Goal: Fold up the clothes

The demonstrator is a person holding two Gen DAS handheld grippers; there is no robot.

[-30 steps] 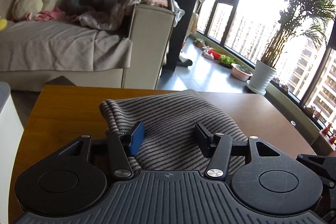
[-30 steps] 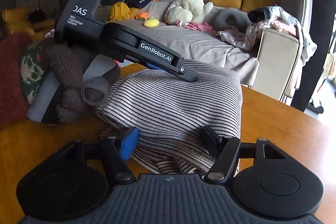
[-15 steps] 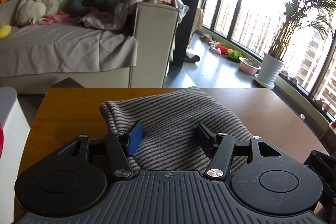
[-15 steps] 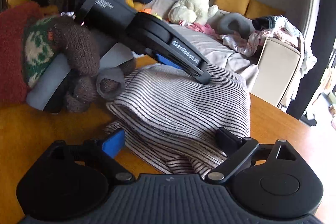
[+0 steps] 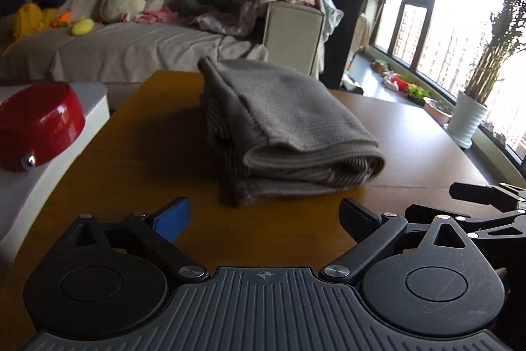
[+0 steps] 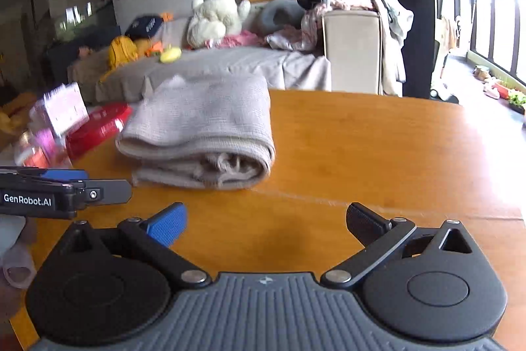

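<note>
A grey striped garment (image 5: 282,127) lies folded in a thick bundle on the wooden table (image 5: 138,153); it also shows in the right wrist view (image 6: 203,134). My left gripper (image 5: 264,216) is open and empty, pulled back from the bundle's near edge. My right gripper (image 6: 266,221) is open and empty, also short of the bundle. The left gripper's side shows at the left of the right wrist view (image 6: 65,193). Part of the right gripper shows at the right edge of the left wrist view (image 5: 486,203).
A red bowl (image 5: 36,127) sits on a white surface left of the table. Red and pink packages (image 6: 72,127) lie left of the bundle. A sofa (image 5: 148,45) with toys and loose clothes stands behind. A potted plant (image 5: 473,107) stands by the window.
Both grippers have pulled back off the striped garment and opened wider. The garment now lies free on the table as a folded bundle.
</note>
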